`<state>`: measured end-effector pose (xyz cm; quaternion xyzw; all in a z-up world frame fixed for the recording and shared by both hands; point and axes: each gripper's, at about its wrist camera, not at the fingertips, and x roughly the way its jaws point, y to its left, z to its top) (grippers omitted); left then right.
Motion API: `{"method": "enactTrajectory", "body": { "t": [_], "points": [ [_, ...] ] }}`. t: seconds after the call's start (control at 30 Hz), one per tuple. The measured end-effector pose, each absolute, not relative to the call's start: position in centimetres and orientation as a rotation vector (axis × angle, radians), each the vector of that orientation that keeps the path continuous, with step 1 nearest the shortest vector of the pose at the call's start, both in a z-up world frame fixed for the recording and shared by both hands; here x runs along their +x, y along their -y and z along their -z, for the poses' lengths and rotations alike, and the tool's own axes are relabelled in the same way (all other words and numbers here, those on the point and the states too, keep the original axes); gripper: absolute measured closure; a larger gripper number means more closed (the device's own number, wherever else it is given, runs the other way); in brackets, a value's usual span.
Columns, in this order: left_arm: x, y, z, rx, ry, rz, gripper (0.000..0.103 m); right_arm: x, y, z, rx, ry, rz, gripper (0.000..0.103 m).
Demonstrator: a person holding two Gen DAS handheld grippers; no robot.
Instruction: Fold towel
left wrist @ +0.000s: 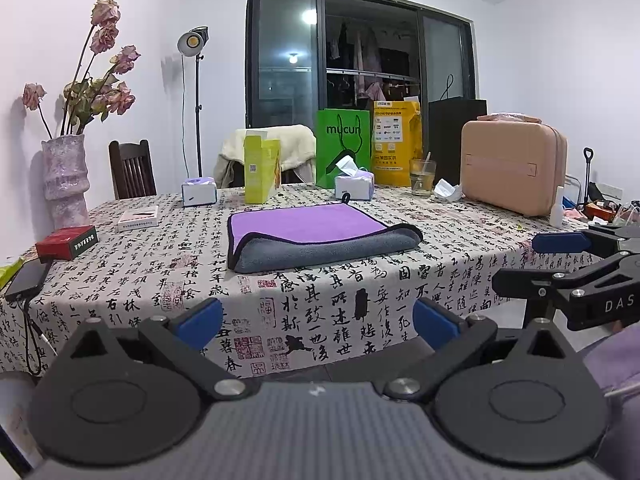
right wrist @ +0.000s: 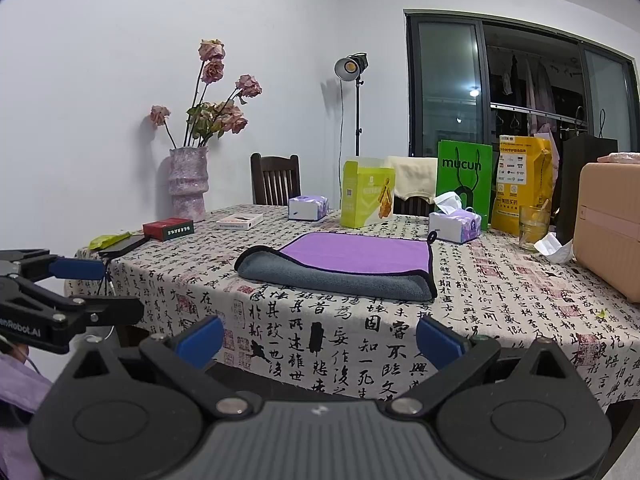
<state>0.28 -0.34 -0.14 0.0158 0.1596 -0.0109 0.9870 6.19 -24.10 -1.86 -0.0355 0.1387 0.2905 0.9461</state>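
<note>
A towel [left wrist: 316, 236], purple on one face and grey on the other with dark edging, lies on the calligraphy-print tablecloth [left wrist: 320, 304]; its near part is folded over, grey side up. It also shows in the right wrist view [right wrist: 344, 264]. My left gripper [left wrist: 318, 316] is open and empty, held off the table's near edge, well short of the towel. My right gripper [right wrist: 320, 336] is open and empty, also short of the table edge. Each gripper appears in the other's view: the right one [left wrist: 516, 260] and the left one [right wrist: 100, 288].
A vase of dried roses [left wrist: 66, 180], a red box [left wrist: 66, 242], a phone [left wrist: 26, 280], two tissue boxes [left wrist: 354, 184], a yellow-green carton [left wrist: 260, 172], bags [left wrist: 344, 148], a glass [left wrist: 422, 178] and a pink case [left wrist: 512, 166] stand around the towel.
</note>
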Motion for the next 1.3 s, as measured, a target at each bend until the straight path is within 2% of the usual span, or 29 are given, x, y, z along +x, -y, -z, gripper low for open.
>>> {"method": "enactTrajectory", "body": {
  "t": [1.3],
  "points": [
    [0.25,0.44,0.26,0.033,-0.321,0.022,0.0,6.44,24.2,1.82,-0.07,-0.283,-0.588,0.0]
  ]
}}
